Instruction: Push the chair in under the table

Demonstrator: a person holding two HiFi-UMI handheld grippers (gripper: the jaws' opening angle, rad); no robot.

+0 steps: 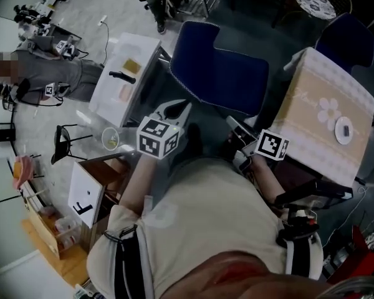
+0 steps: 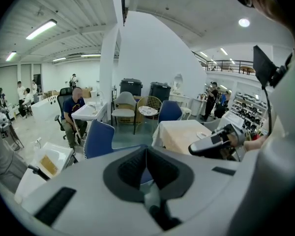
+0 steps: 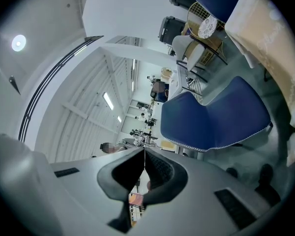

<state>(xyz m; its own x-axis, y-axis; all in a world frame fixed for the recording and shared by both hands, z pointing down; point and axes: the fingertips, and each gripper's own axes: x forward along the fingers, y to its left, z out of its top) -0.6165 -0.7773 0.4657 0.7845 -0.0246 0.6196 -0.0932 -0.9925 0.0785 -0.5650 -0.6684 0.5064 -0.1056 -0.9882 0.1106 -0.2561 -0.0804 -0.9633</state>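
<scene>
Left of the table (image 1: 311, 104), just beside its cloth-draped edge, stands the blue chair (image 1: 219, 70), its seat not yet under the top. My left gripper (image 2: 146, 154) and right gripper (image 3: 144, 155) both have their jaws closed on nothing, near the chair but not touching it. As I judge it, an off-centre push could swing the chair into the table edge. It could also snag the hanging cloth and drag the plate (image 1: 343, 131). Closed jaws could slip off the chair's smooth surface.
</scene>
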